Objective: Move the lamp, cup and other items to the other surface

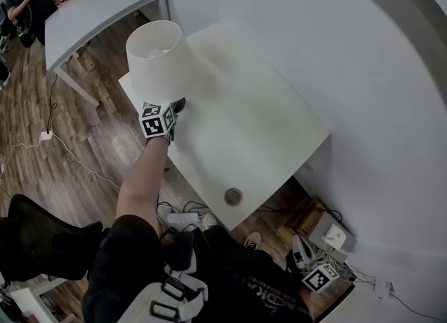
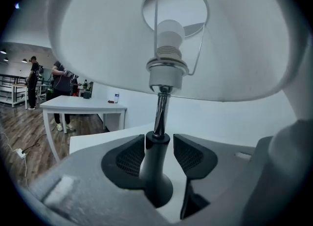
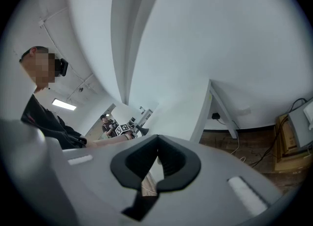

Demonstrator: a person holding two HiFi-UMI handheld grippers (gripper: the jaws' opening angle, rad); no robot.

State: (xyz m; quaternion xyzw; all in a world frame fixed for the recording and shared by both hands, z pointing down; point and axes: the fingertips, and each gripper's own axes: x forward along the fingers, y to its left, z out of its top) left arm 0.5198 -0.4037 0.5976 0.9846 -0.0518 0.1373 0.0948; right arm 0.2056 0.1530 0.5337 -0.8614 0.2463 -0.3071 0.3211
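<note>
A lamp with a white shade (image 1: pixel 154 59) and a black base stands at the far left end of the white table (image 1: pixel 265 126). My left gripper (image 1: pixel 173 109) is at its foot, under the shade. In the left gripper view the lamp's black stem (image 2: pixel 153 164) stands between the two pads of my left gripper (image 2: pixel 159 146). A slit of space shows beside the right pad (image 2: pixel 193 154), so the jaws are open around the stem. A small round cup (image 1: pixel 233 196) sits near the table's front edge. My right gripper (image 1: pixel 320 277) hangs low at the right, below table height; its jaw tips (image 3: pixel 157 142) meet with nothing between them.
A second white table (image 1: pixel 91 7) stands to the far left, with people (image 1: pixel 24 0) beyond it. Cables and a power strip (image 1: pixel 183 220) lie on the wooden floor. Boxes and devices (image 1: pixel 328 234) sit under the table's right end. A black chair (image 1: pixel 42 241) is at my left.
</note>
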